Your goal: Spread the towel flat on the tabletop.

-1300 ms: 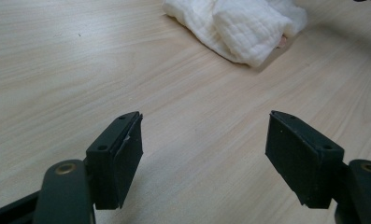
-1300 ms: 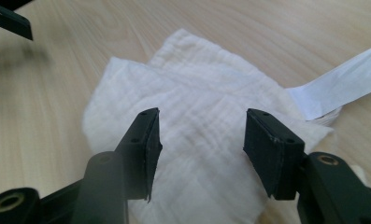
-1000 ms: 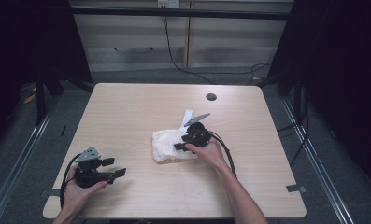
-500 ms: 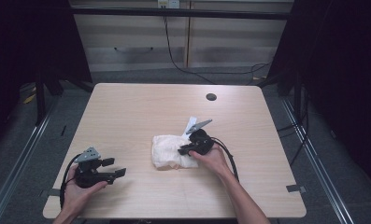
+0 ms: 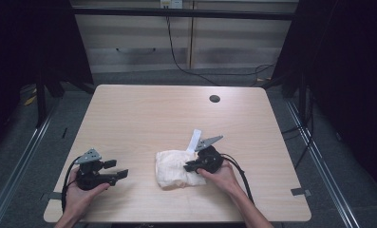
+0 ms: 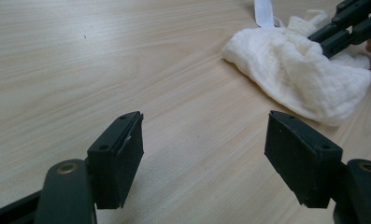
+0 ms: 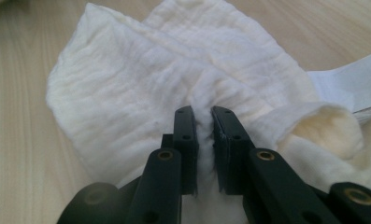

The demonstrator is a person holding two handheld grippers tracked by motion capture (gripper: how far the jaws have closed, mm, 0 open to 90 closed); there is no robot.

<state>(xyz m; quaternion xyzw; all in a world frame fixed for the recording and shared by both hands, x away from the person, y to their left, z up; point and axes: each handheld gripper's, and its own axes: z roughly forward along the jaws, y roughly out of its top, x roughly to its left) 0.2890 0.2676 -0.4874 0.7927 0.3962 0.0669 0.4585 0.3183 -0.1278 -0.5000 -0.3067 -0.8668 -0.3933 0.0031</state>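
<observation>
A crumpled white cloth (image 5: 173,168) lies on the wooden table (image 5: 143,118), right of centre near the front. A white strap or label (image 5: 194,140) sticks out from its far side. My right gripper (image 5: 190,166) is shut on a fold of the cloth (image 7: 141,88); the fabric bunches up between the two black jaws (image 7: 203,122). My left gripper (image 5: 116,169) rests open at the front left of the table, well apart from the cloth (image 6: 297,74). Its jaws stand wide over bare wood (image 6: 204,149).
A round dark cable hole (image 5: 214,99) sits near the table's far right edge. Black cables trail from both grippers toward the front edge. Behind the table are cabinets and dark floor with metal rails on each side.
My right gripper has drawn toward the front of the table with the cloth pinched in it, and the cloth has bunched. The left gripper has stayed in place.
</observation>
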